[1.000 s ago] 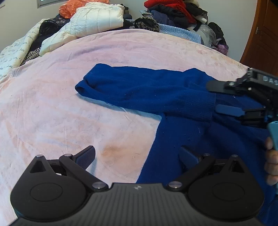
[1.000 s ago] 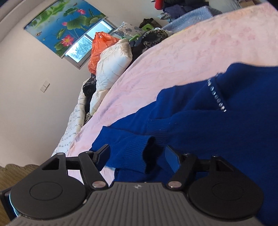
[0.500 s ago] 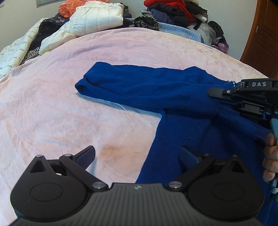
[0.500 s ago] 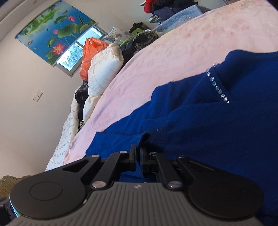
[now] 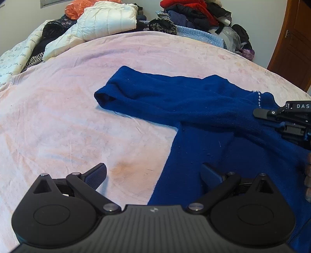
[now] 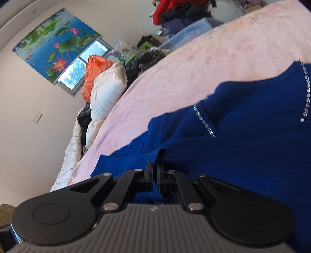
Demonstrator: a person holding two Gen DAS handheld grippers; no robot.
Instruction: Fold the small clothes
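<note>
A dark blue knit sweater (image 5: 204,109) lies on the pink bedspread (image 5: 68,116), one sleeve stretched to the left, its cuff (image 5: 103,97) open. A line of small rhinestones (image 6: 204,120) marks its neck. My left gripper (image 5: 153,175) is open, low over the sweater's lower left edge, one finger over the bedspread and one over the knit. My right gripper (image 6: 154,171) is shut on the cuff of the other sleeve (image 6: 158,155), lifted over the sweater's body. It also shows at the right edge of the left wrist view (image 5: 287,118).
Piled clothes run along the bed's far edge: a white padded jacket (image 5: 105,19), an orange bag (image 5: 81,7), red and dark garments (image 5: 190,9), a light blue blanket (image 5: 198,35). A wooden door (image 5: 291,39) stands at the right. A window (image 6: 81,68) is behind the bed.
My right gripper closed on the sleeve cuff and has pulled it to the right across the sweater. My left gripper stayed open and almost still.
</note>
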